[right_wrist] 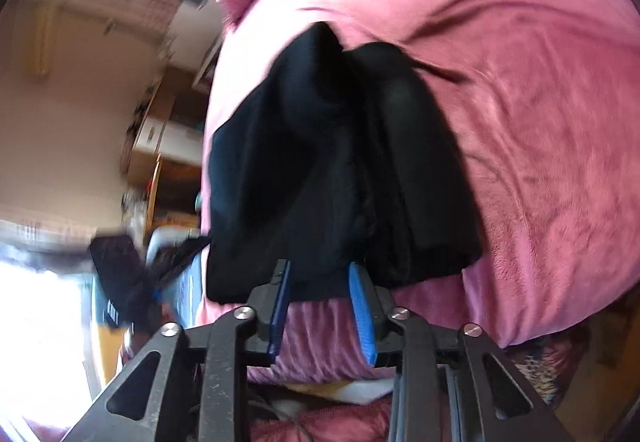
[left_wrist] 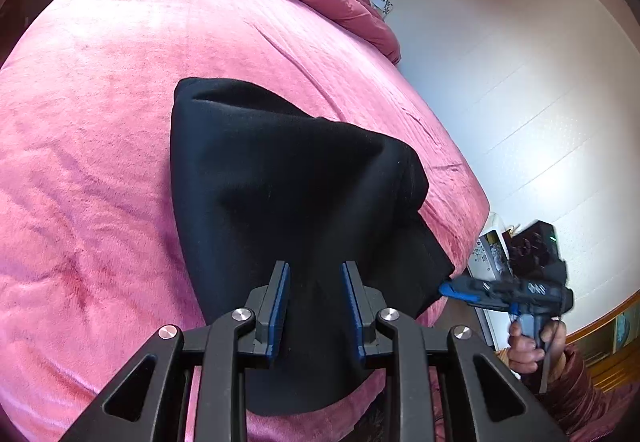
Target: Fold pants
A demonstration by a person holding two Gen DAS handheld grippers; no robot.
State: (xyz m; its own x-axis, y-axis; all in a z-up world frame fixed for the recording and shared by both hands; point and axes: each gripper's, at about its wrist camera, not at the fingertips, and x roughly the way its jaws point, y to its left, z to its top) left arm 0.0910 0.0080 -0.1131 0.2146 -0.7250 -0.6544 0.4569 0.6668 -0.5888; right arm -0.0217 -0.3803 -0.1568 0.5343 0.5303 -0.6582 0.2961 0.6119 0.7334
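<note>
So the black pants (left_wrist: 288,177) sit bunched near the bed's (left_wrist: 100,161) edge, with the left gripper (left_wrist: 316,294) parted over the cloth and the right gripper (right_wrist: 320,294) released at the hem, probably regrabbing for the next fold.

Through your right wrist camera, the black pants (right_wrist: 340,161) lay bunched in thick folds near the edge of the pink bedspread (right_wrist: 540,121), their near hem reaching the tips of your right gripper (right_wrist: 320,274). Its blue-padded fingers (right_wrist: 362,306) stood apart, and no cloth was pinched between them; only the pink bedspread showed in the gap lower down. At the left, blurred, your left gripper (right_wrist: 160,266) reached toward the pants' side edge; whether it touched them was too smeared to tell. Wooden furniture (right_wrist: 160,145) stood beyond, against a pale wall.
</note>
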